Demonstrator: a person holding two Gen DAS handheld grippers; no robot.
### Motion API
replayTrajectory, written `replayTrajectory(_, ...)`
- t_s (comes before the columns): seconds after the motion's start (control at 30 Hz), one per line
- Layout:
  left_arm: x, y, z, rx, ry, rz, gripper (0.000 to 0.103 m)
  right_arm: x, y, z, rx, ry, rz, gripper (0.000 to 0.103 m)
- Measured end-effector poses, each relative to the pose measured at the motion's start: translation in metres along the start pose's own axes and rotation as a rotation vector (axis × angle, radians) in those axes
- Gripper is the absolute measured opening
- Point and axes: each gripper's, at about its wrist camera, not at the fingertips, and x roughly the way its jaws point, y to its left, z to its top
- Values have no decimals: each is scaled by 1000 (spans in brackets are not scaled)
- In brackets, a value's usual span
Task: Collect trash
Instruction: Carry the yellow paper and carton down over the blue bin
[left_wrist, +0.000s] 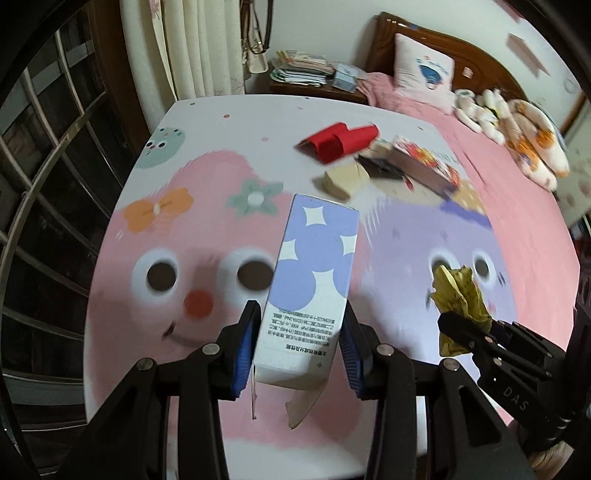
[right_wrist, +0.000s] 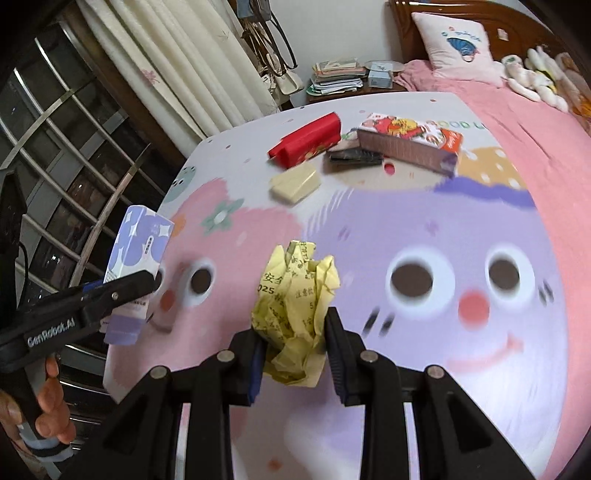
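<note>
My left gripper is shut on a white and purple carton, held up off the cartoon-print table; its torn bottom flap hangs below the pads. The same carton shows at the left of the right wrist view. My right gripper is shut on a crumpled yellow paper ball with printed characters, also lifted above the table. That paper ball appears at the right of the left wrist view.
At the table's far side lie a red box, a beige packet, a dark flat pack and a colourful printed box. A pink bed borders the right; a window grille lies left.
</note>
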Motion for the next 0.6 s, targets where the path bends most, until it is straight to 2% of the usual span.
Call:
replayTrajectory(0.3,-35,22,-100,128,45,-80,40,-36,46,-112,88,-3,-41,30)
replayTrajectory(0.6,-29,18,-196,221,170,-138,40,-35,57,-204,131,117,-88,30)
